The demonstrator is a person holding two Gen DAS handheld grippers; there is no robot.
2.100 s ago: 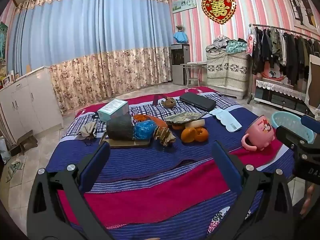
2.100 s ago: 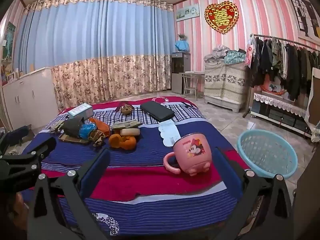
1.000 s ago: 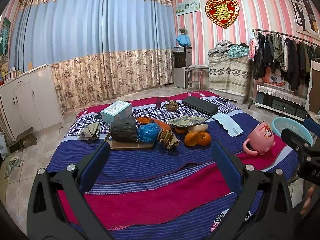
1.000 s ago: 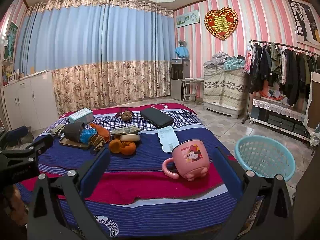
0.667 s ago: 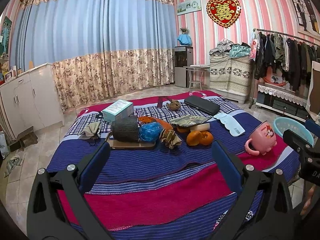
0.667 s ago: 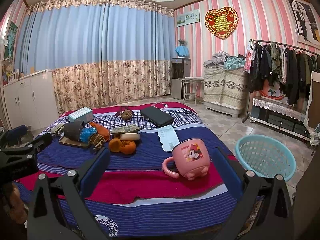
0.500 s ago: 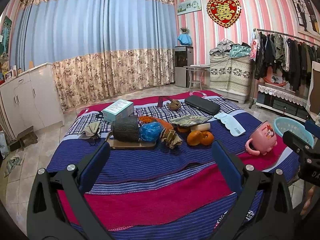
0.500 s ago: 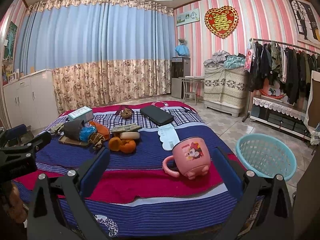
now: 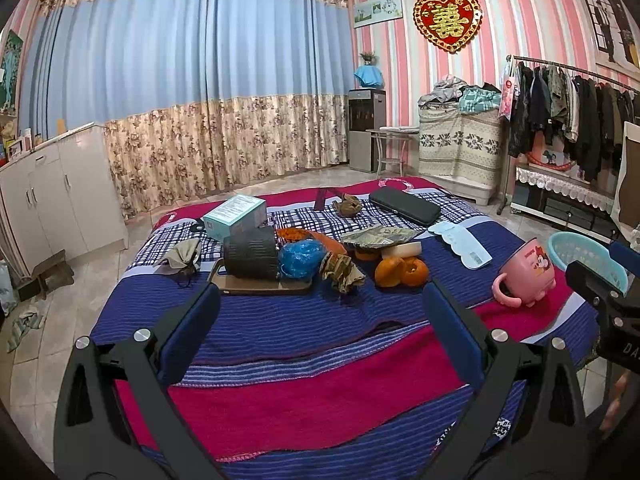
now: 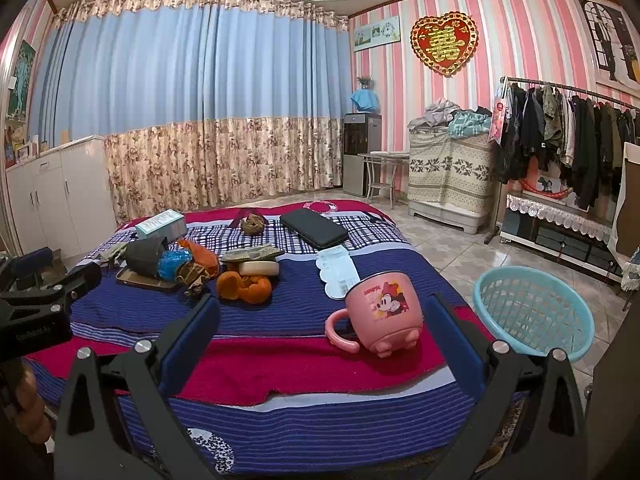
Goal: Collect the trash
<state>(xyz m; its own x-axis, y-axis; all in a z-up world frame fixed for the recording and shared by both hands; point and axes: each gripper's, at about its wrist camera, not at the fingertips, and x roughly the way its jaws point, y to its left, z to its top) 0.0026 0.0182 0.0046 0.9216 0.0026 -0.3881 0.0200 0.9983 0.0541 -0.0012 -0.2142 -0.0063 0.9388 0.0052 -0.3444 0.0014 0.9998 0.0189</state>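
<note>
Trash lies mid-bed: orange peels (image 9: 401, 271) (image 10: 244, 285), a crumpled brown wrapper (image 9: 342, 273) (image 10: 195, 274), a blue crumpled bag (image 9: 301, 258) (image 10: 173, 263) and a flat foil packet (image 9: 380, 236) (image 10: 252, 253). A light blue basket (image 10: 534, 313) (image 9: 586, 256) stands on the floor right of the bed. My left gripper (image 9: 320, 308) is open and empty above the bed's near part. My right gripper (image 10: 320, 318) is open and empty, with a pink mug (image 10: 380, 312) between its fingers further ahead.
The bed (image 9: 320, 320) also holds a dark roll on a tray (image 9: 251, 258), a teal box (image 9: 235, 216), a black case (image 9: 404, 206) and a white card (image 9: 460, 243). A white cabinet (image 9: 60, 196) stands left, a clothes rack (image 10: 568, 132) right.
Both views have shifted slightly; the items on the bed sit a little nearer. Both grippers stay open and nothing on the bed has moved.
</note>
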